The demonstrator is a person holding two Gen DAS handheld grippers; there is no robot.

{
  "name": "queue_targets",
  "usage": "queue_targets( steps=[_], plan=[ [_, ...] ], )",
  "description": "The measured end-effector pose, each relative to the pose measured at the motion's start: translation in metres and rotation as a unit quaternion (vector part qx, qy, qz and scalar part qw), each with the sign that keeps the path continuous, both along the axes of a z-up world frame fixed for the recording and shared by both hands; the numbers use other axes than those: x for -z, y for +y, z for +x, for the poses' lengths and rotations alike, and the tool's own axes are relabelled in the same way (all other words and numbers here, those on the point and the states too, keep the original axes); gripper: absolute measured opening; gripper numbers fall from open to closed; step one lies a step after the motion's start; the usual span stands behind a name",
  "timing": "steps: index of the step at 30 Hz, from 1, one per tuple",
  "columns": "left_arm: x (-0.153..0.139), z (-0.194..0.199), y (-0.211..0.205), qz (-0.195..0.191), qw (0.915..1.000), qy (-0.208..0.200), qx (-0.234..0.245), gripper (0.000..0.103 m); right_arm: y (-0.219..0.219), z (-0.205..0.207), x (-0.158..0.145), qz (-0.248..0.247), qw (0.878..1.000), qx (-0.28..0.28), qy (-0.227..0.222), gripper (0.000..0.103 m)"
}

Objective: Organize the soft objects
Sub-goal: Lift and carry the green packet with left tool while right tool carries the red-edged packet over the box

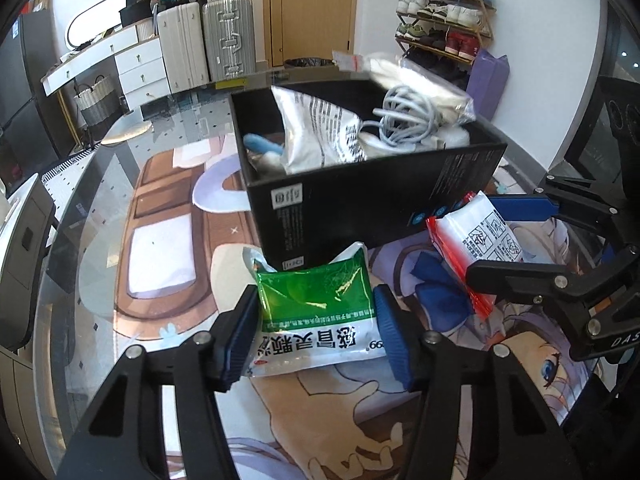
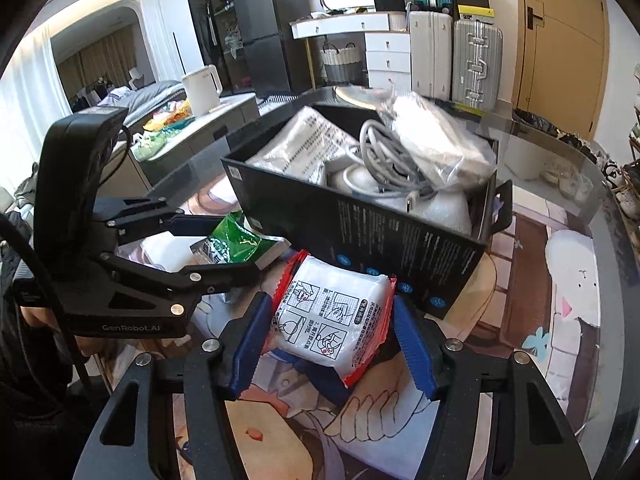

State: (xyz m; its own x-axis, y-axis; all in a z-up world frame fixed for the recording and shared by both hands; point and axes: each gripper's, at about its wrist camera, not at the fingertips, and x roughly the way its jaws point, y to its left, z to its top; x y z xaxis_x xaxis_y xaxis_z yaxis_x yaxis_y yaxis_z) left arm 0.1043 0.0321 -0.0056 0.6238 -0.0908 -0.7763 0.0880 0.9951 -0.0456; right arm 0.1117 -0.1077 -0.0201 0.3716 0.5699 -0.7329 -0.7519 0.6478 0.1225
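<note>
My left gripper (image 1: 316,334) is shut on a green and white medicine pouch (image 1: 316,312), held just in front of the black box (image 1: 360,196). My right gripper (image 2: 332,340) is shut on a white pack with red edges (image 2: 334,316), also close to the black box (image 2: 360,216). The box holds a silver foil bag (image 1: 320,132), a coiled grey cable (image 1: 400,120), a clear bag of white items (image 2: 436,136) and a white foam-like bundle (image 2: 440,208). Each gripper shows in the other's view: the right one (image 1: 496,240), the left one (image 2: 224,248).
The box stands on a glass-topped table (image 1: 100,208) over an anime-print mat. The table's curved edge (image 2: 608,184) runs at the right. Suitcases (image 1: 208,44), a white dresser (image 1: 136,64), a shoe rack (image 1: 444,16) and a kettle (image 2: 200,88) stand beyond the table.
</note>
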Motion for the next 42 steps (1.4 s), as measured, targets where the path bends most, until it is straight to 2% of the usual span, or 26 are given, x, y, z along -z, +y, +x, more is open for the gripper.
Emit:
queue_targets(
  steps=[14,23,32,42],
  plan=[
    [-0.044,-0.021,0.000,-0.024,0.9978,-0.060,0.009,0.056,-0.014,-0.015,-0.034,0.048,0.998,-0.009,-0.031,0.063],
    [-0.065,-0.023,0.005,-0.036,0.9954,-0.089,0.002,0.056,-0.025,-0.011,-0.055,0.074,0.996,0.011,-0.052,0.063],
    [-0.070,0.001,0.010,-0.039,0.9935,-0.103,-0.027,0.056,-0.039,0.003,-0.070,0.081,0.993,0.042,-0.074,0.063],
    [-0.069,0.033,0.005,-0.029,0.9933,-0.108,-0.027,0.056,-0.034,0.031,-0.071,0.074,0.991,0.066,-0.085,0.063]
  ],
)
